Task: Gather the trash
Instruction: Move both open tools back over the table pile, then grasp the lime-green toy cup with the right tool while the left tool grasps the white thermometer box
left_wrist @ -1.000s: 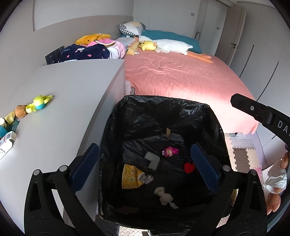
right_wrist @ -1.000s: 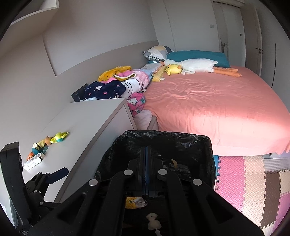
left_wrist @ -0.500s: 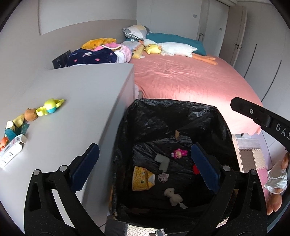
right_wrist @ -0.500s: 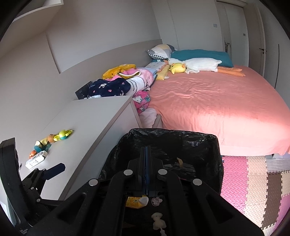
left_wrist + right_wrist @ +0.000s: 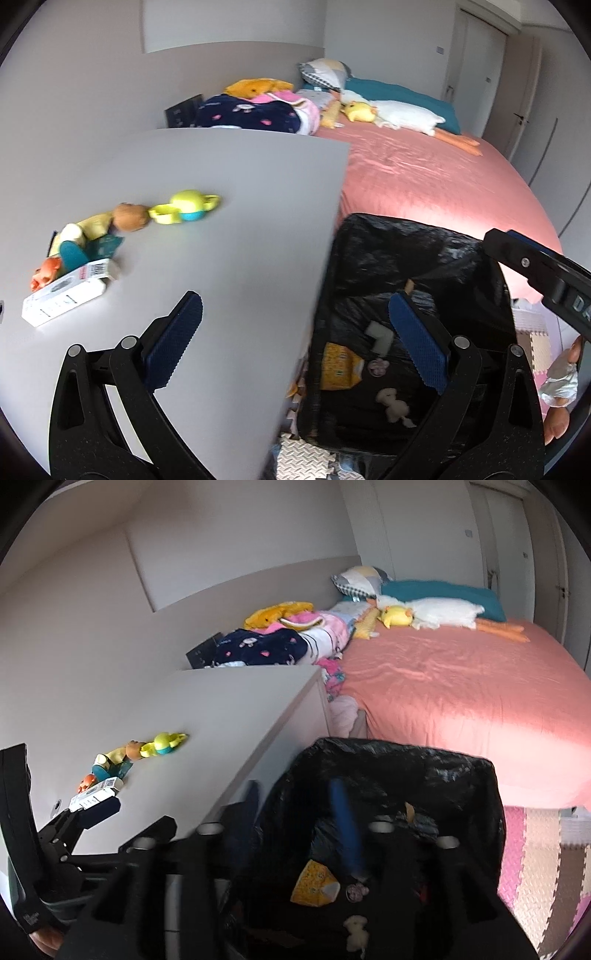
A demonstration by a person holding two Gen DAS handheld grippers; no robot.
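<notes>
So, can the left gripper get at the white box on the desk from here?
Probably yes: the left gripper is open and empty, and bare desk lies between it and the white box.

Clearance around the left gripper (image 5: 295, 325), as I see it.
Bare tabletop (image 5: 229, 266) lies ahead; toys (image 5: 173, 212) and a box (image 5: 66, 295) crowd its left side, and the bin (image 5: 413, 243) stands open just right of the edge.

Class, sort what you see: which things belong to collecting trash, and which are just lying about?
Job:
bin
white box
yellow packet
left gripper

Lying about:
bed
goose plush
clothes pile
floor mats
</notes>
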